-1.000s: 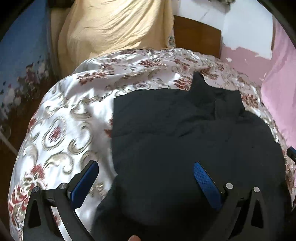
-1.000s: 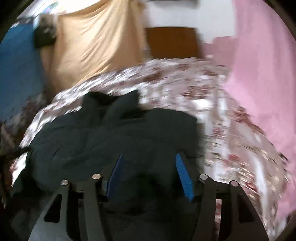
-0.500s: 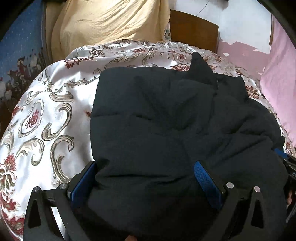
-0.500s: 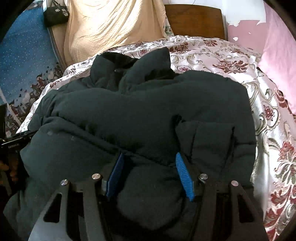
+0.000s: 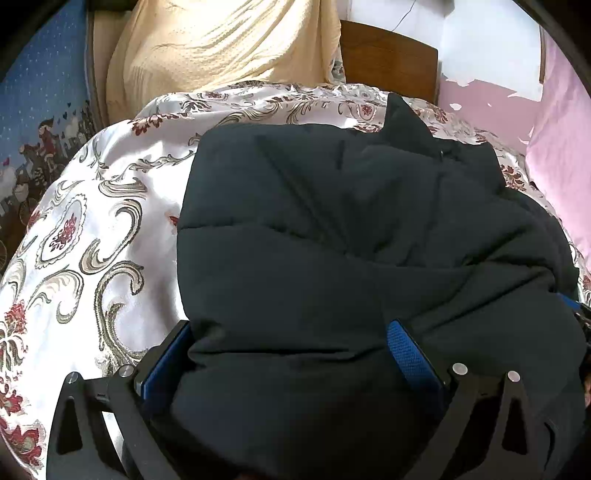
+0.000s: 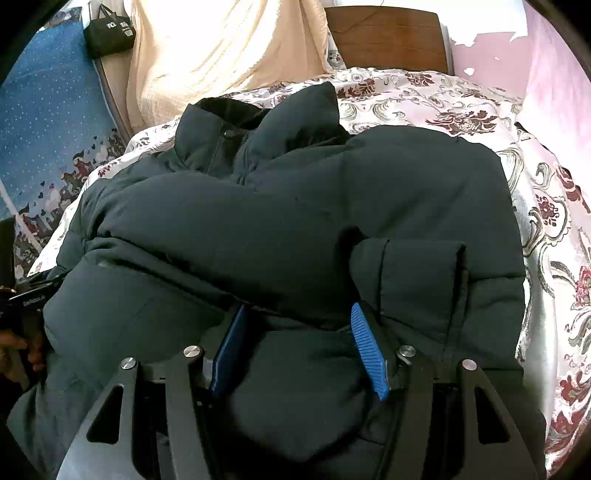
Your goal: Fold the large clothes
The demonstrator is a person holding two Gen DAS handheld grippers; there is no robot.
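Observation:
A large dark puffer jacket [image 5: 351,236] lies on a bed with a floral satin cover [image 5: 92,240]; its collar points to the headboard. It also fills the right wrist view [image 6: 295,221], with a folded sleeve cuff [image 6: 410,273] on top. My left gripper [image 5: 288,350] is wide open, its blue pads on either side of a thick fold at the jacket's near left edge. My right gripper [image 6: 299,339] is partly open, its blue pads around a bulge of the jacket's near hem. Whether either one presses the cloth is unclear.
A wooden headboard [image 5: 388,59] and a cream blanket [image 5: 221,48] stand behind the bed. A pink curtain [image 6: 554,74] hangs on the right, a blue patterned wall [image 6: 44,110] with a black bag [image 6: 109,33] on the left. The left gripper shows at the far left of the right wrist view [image 6: 33,295].
Both grippers moved forward and down onto the jacket's near edge. The jacket now bulges between the pads of each. In the last half second little moved.

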